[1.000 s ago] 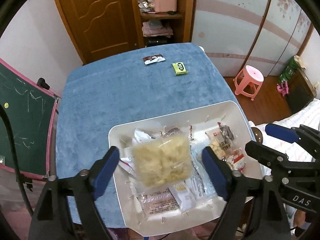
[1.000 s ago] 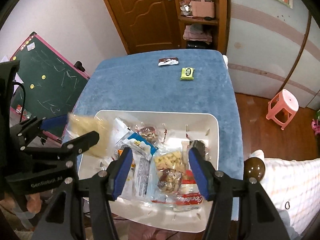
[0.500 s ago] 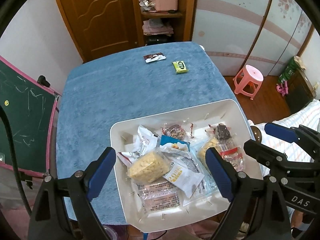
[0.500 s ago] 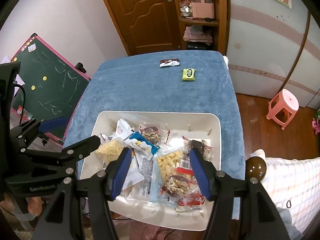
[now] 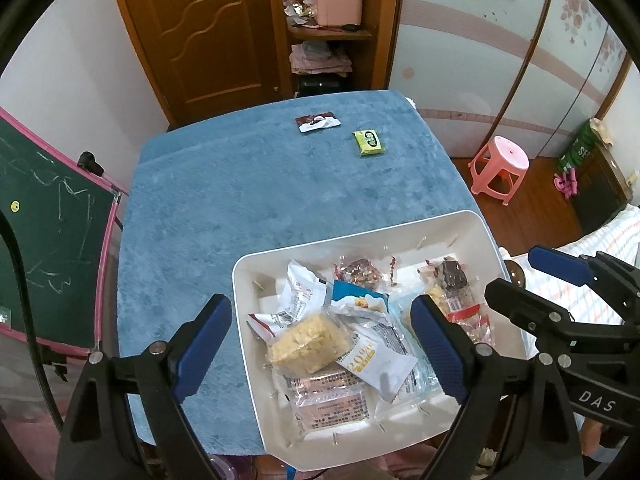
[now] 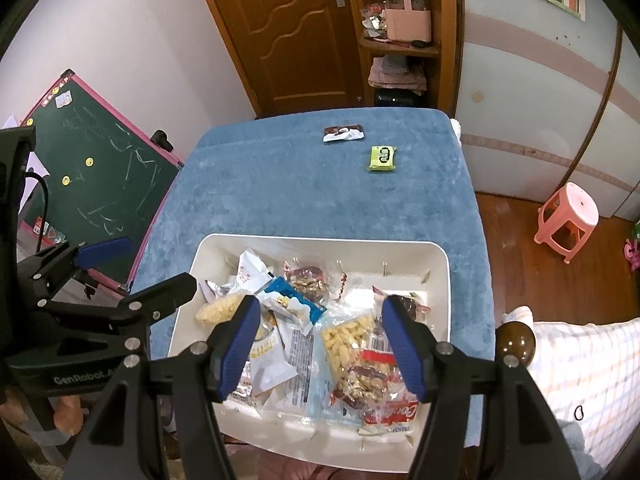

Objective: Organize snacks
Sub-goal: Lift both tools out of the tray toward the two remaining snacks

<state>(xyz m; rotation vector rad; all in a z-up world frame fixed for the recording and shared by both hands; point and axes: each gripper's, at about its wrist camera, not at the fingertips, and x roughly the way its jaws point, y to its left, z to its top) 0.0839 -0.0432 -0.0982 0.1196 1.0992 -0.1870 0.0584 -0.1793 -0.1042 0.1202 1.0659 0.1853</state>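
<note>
A white tray (image 5: 248, 264) full of snack packets sits at the near edge of the blue-covered table (image 5: 240, 200). A clear bag of yellow puffs (image 5: 308, 340) lies in its near left part on other packets. My left gripper (image 5: 320, 320) hovers above that bag, open, and grips nothing. My right gripper (image 6: 322, 312) hangs over the tray's (image 6: 320, 239) middle, its jaws opening with nothing pressed between them. At the far end of the table lie a brown-and-white packet (image 5: 318, 122) and a green packet (image 5: 370, 143).
A green chalkboard with a pink frame (image 5: 40, 240) leans by the table's left side. To the right stand a pink stool (image 5: 500, 164) on the wooden floor and a bed with a checked sheet (image 6: 580, 360). Behind the table are a wooden door and a shelf.
A second ago the bag of yellow puffs hung between my left gripper's fingers. It has dropped and now lies in the tray. My right gripper's jaws stand a little wider.
</note>
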